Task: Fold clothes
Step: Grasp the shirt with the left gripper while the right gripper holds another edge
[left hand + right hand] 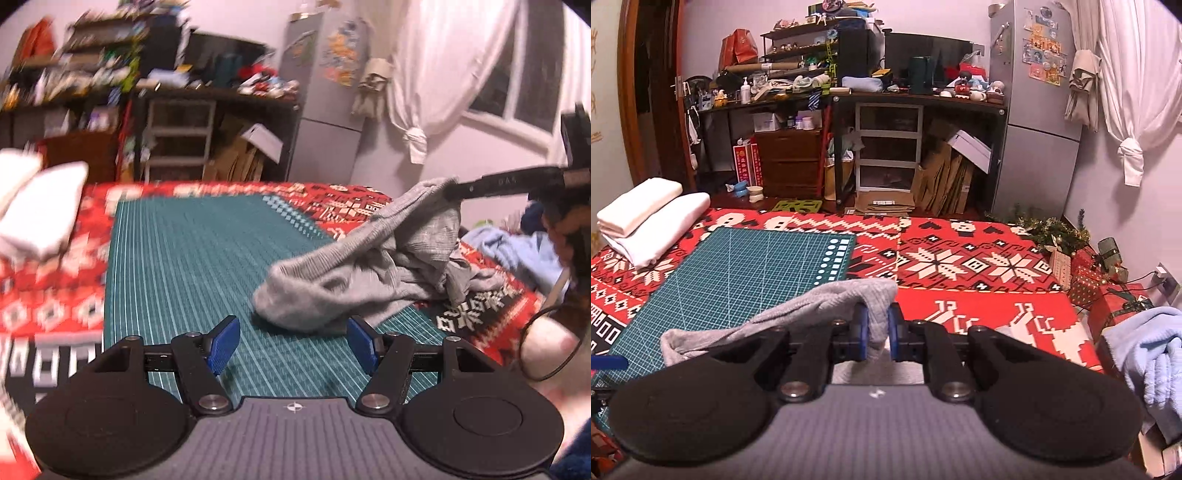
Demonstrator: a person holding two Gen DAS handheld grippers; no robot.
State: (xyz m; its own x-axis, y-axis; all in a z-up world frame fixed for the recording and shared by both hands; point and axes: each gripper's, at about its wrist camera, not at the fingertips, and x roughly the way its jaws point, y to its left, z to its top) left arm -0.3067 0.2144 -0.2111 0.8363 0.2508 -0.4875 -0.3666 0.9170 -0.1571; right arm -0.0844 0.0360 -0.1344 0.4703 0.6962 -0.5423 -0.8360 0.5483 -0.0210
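right tongs (877, 330) clamped on a grey garment (798, 317); left tongs (293, 341) gaping, nothing between the blue pads.

soft ribbed grey knit, one edge lifted, the rest slumped in a crumpled heap across the right edge of the green gridded mat (192, 258) and onto the red patterned blanket (960, 258). folded white cloths (653, 218) stacked at the blanket's far left; fuzzy pale-blue garment (1145, 350) bunched at right.

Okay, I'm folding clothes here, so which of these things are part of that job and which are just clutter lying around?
Part of the job:
- grey garment, pinched in the right gripper
- left gripper, open
- green mat
- folded white clothes
- light blue garment

Just lying about:
- fridge
- cardboard boxes
- wrapped gifts
- curtain
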